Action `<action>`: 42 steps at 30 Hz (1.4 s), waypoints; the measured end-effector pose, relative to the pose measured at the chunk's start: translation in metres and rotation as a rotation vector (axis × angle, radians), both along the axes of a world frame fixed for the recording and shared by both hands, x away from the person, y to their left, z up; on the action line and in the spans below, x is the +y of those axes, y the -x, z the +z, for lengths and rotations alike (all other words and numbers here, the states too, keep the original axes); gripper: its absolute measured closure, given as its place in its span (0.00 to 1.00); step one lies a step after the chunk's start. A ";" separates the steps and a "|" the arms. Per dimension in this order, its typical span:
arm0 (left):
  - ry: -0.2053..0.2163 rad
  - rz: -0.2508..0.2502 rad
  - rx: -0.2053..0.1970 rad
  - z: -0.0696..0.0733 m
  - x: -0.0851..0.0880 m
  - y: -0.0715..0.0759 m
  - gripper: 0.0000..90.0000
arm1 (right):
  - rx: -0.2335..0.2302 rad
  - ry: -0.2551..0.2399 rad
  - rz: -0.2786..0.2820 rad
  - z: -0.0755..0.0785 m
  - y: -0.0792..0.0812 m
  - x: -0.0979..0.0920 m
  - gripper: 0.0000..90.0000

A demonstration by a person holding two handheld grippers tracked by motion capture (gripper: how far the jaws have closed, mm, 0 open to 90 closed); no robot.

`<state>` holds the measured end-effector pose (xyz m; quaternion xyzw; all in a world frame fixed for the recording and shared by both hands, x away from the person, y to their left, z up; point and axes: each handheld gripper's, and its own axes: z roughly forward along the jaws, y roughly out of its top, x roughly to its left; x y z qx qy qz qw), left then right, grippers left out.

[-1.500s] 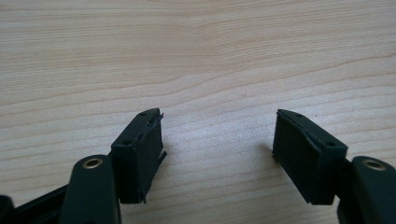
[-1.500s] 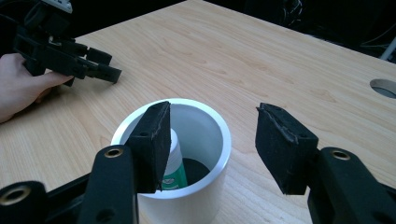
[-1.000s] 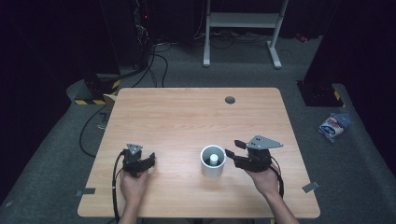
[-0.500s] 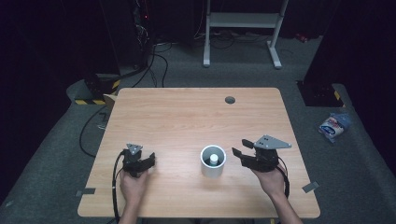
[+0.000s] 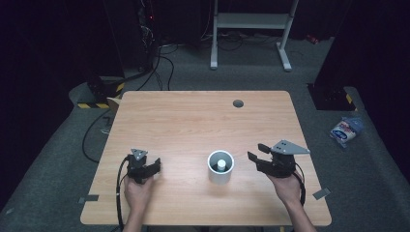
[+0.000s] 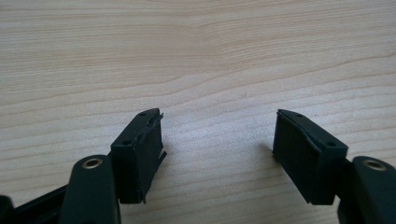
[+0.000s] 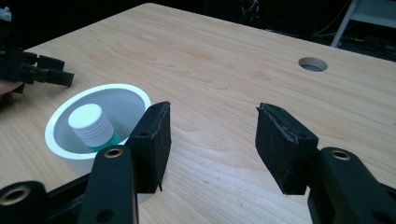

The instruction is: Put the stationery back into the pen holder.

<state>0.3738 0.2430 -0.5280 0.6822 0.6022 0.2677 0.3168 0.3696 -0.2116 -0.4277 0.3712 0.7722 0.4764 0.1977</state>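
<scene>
High view: white cup (image 5: 221, 167) seen upright near table's (image 5: 193, 121) front edge, between both grippers, touched by neither. Small white-capped bottle (image 5: 221, 164) held inside cup. Right gripper (image 5: 253, 153) seen just beside cup, jaws parted, nothing gripped. Left gripper (image 5: 155, 164) rested on table, well apart, jaws spread, empty.

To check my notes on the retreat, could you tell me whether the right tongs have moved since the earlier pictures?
Yes. In the high view the right tongs have drawn away from the white cup, toward the table's right edge, jaws open and empty.
</scene>
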 end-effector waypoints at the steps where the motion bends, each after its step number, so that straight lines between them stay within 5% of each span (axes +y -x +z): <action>1: -0.001 0.000 0.000 0.000 0.000 0.000 0.36 | 0.001 -0.002 -0.003 0.000 0.000 -0.001 0.51; 42: -0.007 -0.003 0.003 0.000 0.000 0.000 0.36 | 0.037 -0.013 -0.118 -0.019 0.003 -0.038 0.51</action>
